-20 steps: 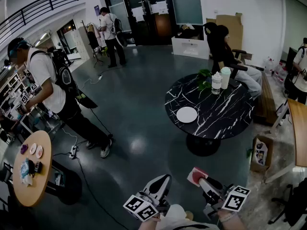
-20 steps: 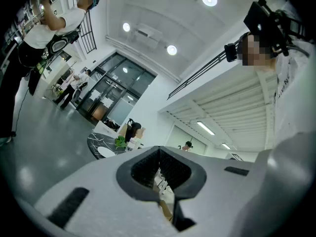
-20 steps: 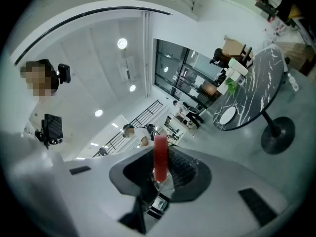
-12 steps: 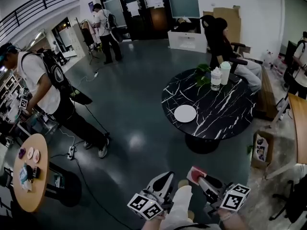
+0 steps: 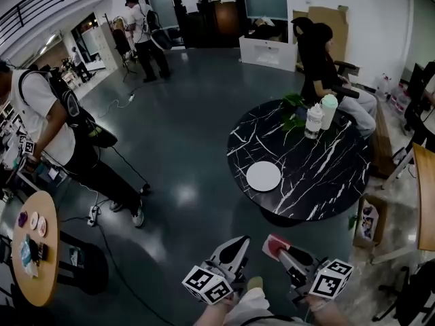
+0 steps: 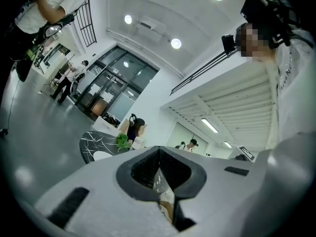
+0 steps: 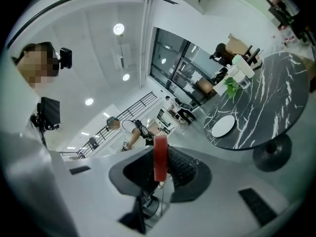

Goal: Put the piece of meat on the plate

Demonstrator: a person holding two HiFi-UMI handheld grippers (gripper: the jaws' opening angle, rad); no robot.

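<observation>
The white plate point(image 5: 263, 176) lies near the left edge of a round black marble table point(image 5: 319, 175), and it shows small in the right gripper view point(image 7: 223, 126). My right gripper point(image 5: 280, 248) sits at the bottom of the head view, well short of the table, shut on a flat red piece of meat point(image 5: 274, 246). In the right gripper view the meat point(image 7: 160, 157) stands on edge between the jaws of the right gripper point(image 7: 161, 168). My left gripper point(image 5: 234, 248) is beside it with jaws together and nothing held; its own view shows the left gripper point(image 6: 159, 168) the same way.
Two bottles point(image 5: 319, 116) and a green plant point(image 5: 293, 111) stand at the table's far side, where a person point(image 5: 329, 70) sits. A person point(image 5: 58, 124) stands at the left by a round wooden table point(image 5: 37, 277). A cable point(image 5: 112, 250) crosses the floor. A box point(image 5: 369, 219) sits right of the table.
The marble table and plate have drawn a little nearer in the head view. Both grippers keep their pose, and the meat stays in the right one.
</observation>
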